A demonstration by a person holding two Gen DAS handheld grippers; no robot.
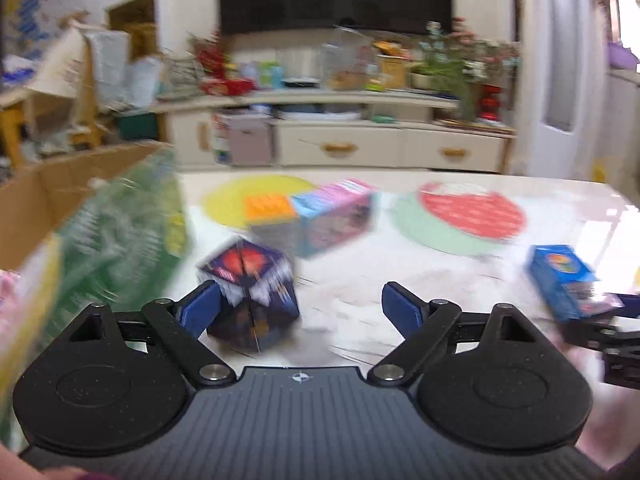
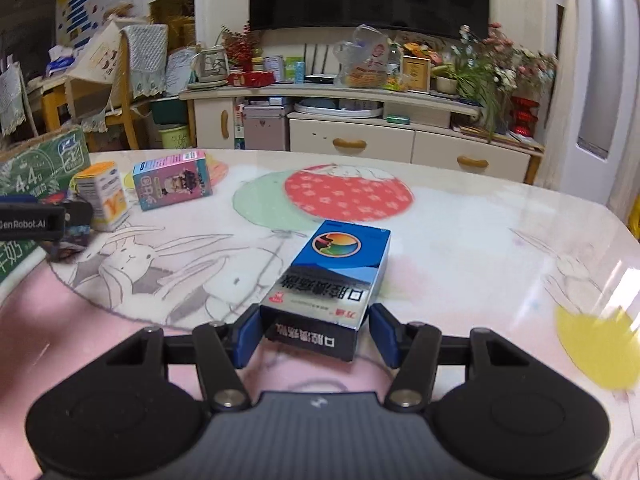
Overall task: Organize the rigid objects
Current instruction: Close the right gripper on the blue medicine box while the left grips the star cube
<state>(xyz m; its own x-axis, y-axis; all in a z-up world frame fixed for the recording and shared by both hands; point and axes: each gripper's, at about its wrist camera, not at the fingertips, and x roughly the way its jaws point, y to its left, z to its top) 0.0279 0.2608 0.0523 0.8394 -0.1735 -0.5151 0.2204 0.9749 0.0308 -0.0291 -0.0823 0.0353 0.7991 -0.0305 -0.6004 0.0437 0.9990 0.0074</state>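
The left wrist view is heavily motion-blurred, its boxes smeared, while the right wrist view stays mostly sharp. Daylight enters from the right, leaving glare on the glossy worktop (image 2: 592,240). Both fisheye views bend and darken at the edges.

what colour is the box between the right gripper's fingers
Mostly blue flat cardboard box, with a multicoloured circle; right wrist view.

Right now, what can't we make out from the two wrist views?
- Left wrist view: motion blur smears the dark cube, the pink box and the green carton; no print is readable.
- Left wrist view: blue box blurred at the right; the right gripper under it is cut off by the edge.
- Right wrist view: left gripper cut off by the left edge, its jaws unseen.
- Right wrist view: the dark cube is mostly hidden behind the left gripper.
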